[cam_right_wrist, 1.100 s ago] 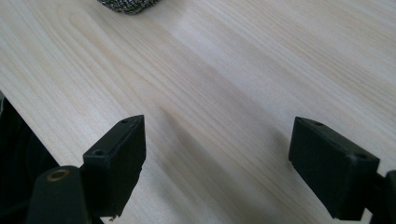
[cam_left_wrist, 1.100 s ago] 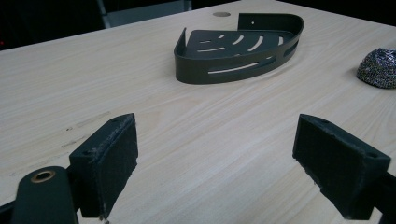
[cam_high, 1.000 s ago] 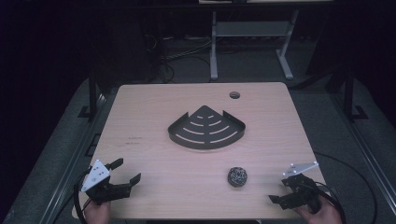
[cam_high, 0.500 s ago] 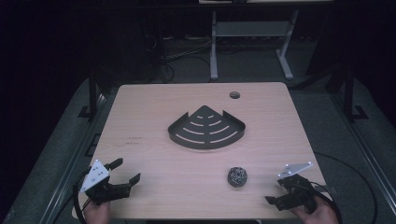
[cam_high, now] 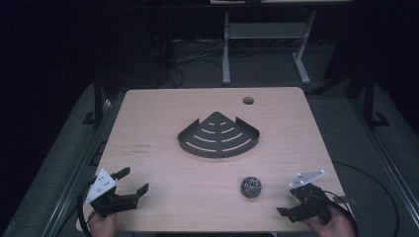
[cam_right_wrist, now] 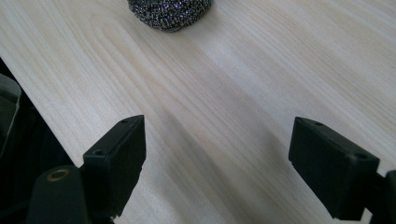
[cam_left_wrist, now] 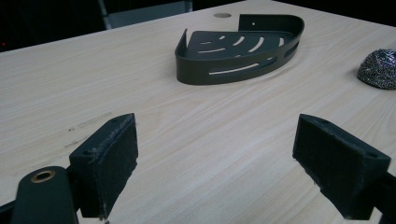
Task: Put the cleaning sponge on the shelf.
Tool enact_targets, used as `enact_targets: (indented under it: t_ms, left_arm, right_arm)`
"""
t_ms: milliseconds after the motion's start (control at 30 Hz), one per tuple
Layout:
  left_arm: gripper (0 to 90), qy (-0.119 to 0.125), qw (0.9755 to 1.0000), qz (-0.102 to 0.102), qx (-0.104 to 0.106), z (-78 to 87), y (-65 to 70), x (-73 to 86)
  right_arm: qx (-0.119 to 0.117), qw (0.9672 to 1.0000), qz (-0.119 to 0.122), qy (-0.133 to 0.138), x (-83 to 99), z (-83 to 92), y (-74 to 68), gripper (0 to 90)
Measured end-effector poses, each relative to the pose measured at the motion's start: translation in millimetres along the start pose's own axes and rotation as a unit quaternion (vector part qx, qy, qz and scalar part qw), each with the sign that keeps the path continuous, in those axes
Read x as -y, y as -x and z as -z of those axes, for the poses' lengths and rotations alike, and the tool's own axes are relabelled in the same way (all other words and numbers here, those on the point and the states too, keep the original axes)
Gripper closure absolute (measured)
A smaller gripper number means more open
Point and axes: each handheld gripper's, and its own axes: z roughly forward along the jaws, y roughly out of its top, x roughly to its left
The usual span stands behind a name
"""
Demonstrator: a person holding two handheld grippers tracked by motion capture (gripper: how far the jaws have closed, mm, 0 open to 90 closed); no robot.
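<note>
High view: your left tongs [cam_high: 132, 181] sit at the near left corner of the bench [cam_high: 148, 118], jaws spread wide with nothing between them. Your right tongs [cam_high: 289, 203] sit at the near right corner, jaws also wide apart and holding nothing. The steel-wool scrubber [cam_high: 251, 186] lies on the bench near your right tongs, to their left. The dark corner shelf basket [cam_high: 218, 135] rests mid-bench, well apart from both tongs.

Left gripper view: your left tongs [cam_left_wrist: 215, 161] frame bare wood between wide jaws. The basket [cam_left_wrist: 239, 46] lies farther off ahead, with the scrubber [cam_left_wrist: 380, 69] at the right edge.

Right gripper view: your right tongs [cam_right_wrist: 217, 161] stand wide open over bare wood. The scrubber [cam_right_wrist: 169, 11] lies ahead at the top edge, clear of both pads [cam_right_wrist: 127, 156].
</note>
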Motion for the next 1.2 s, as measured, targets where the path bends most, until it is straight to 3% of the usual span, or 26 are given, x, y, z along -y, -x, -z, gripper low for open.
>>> enact_targets:
  t_ms: [1200]
  left_arm:
    - [13.5, 0.002, 1.0000, 0.000, -0.002, 0.9, -0.5, -0.4]
  right_arm:
    - [-0.027, 0.9973, 0.064, -0.023, -42.1, -8.6, -21.6, 18.1]
